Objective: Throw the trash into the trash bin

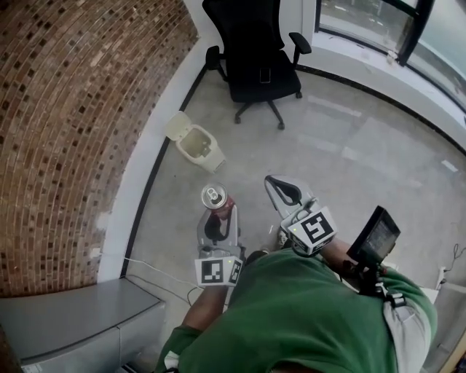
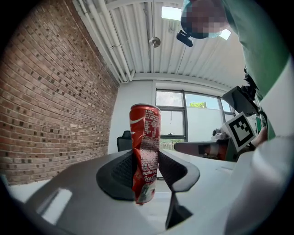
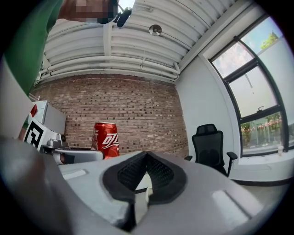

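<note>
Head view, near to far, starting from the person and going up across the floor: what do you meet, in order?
Left gripper, jaws shut on a dented red can → trash bin, lid open → black office chair.

You've got a brick wall [image 1: 73,109] on your left, pale grey floor [image 1: 349,167] ahead, a black office chair [image 1: 255,51] by tall windows [image 1: 378,22], daylight coming in.

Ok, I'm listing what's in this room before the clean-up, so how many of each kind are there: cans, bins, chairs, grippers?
can: 1
trash bin: 1
office chair: 1
grippers: 2, the left gripper and the right gripper
Total: 5
</note>
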`<state>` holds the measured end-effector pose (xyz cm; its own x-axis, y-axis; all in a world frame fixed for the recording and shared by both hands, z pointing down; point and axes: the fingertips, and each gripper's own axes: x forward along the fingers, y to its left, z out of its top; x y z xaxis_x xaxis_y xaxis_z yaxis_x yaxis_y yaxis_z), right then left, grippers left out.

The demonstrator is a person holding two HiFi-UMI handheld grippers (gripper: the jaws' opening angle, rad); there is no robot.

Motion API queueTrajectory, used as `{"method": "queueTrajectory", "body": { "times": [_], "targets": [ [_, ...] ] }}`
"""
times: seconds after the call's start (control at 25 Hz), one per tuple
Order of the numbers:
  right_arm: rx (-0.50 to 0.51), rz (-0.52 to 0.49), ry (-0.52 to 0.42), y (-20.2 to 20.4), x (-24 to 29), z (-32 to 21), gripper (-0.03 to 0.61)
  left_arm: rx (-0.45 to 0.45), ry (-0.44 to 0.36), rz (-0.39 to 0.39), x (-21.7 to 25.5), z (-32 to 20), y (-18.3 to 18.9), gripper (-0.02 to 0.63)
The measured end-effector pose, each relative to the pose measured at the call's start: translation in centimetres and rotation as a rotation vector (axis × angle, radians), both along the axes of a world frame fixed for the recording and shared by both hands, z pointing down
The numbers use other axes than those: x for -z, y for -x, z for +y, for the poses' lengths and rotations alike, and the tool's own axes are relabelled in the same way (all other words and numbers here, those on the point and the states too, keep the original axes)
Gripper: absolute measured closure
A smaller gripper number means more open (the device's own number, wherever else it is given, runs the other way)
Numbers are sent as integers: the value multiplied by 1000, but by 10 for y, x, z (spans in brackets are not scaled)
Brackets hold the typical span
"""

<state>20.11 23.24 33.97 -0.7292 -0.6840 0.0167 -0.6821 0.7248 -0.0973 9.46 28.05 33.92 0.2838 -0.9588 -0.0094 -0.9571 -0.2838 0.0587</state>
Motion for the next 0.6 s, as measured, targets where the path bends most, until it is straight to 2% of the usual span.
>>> {"method": "queueTrajectory", "body": {
  "times": [0.28,0.6],
  "targets": [
    [106,-12,17,3,-11,-43,575,105,19,-30,-9,-33,-6,459],
    [159,5,37,25,-22,-59,575,151,56,-21,-19,-44,8,459]
  ]
}}
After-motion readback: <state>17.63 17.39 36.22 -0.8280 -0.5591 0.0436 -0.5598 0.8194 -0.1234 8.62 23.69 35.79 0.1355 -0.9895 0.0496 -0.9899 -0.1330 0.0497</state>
